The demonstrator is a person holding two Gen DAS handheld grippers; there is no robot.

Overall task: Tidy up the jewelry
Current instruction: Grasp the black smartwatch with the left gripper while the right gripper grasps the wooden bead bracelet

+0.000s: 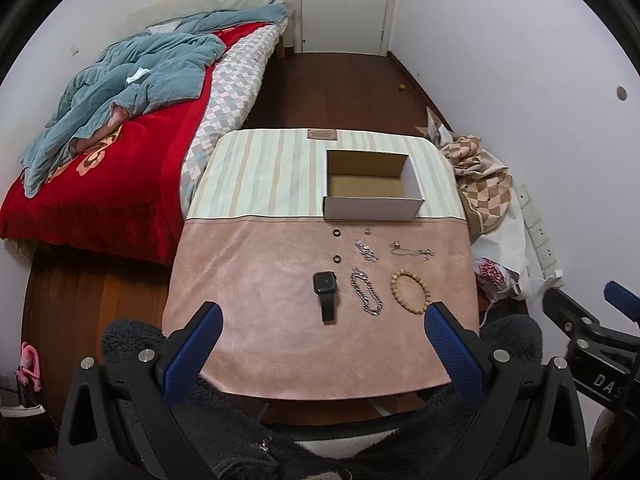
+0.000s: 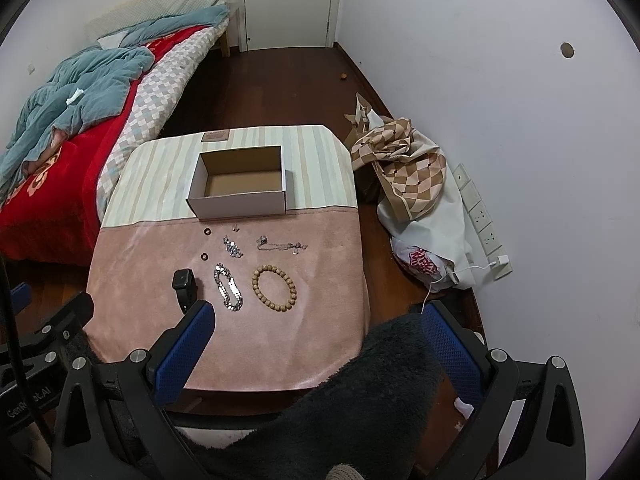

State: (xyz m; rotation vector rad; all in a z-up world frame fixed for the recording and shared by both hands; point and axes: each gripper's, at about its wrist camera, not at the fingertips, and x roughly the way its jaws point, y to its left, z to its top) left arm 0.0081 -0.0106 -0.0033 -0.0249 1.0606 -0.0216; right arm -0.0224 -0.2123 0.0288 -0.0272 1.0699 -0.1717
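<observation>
Nothing's in the box (image 1: 372, 184) yet, so this looks like the very start. Both grippers hang back over the near edge of the table (image 1: 280, 344), the left gripper (image 1: 322, 320) and the right gripper (image 2: 316, 320) each spread wide with nothing between the blue pads. All the jewelry sits in loose rows on the pink cloth just in front of the box: the watch (image 1: 325, 292), a chunky chain (image 1: 366, 290), the bead bracelet (image 1: 410, 291), two small dark rings (image 1: 337, 246), a crumpled silvery piece (image 1: 366, 250), a thin necklace (image 1: 412, 250), and something tiny near the box that I can't make out.

What I'd worry about: the thin necklace and the crumpled piece are fine, limp metal lying flat on a suede-looking cloth — wide textured pads could easily pinch the fabric instead, or lift one end and drag the rest across its neighbours. The rings are small and round, so they'd probably skate or roll away from a sloppy pinch. The chain lies just beside the watch strap, so a careless grab there might catch both.

The beads look wooden, matte and fairly stiff as a loop — likely the easiest pick. The box is plain cardboard, open-topped with low walls, light enough that a bump could shove it.
</observation>
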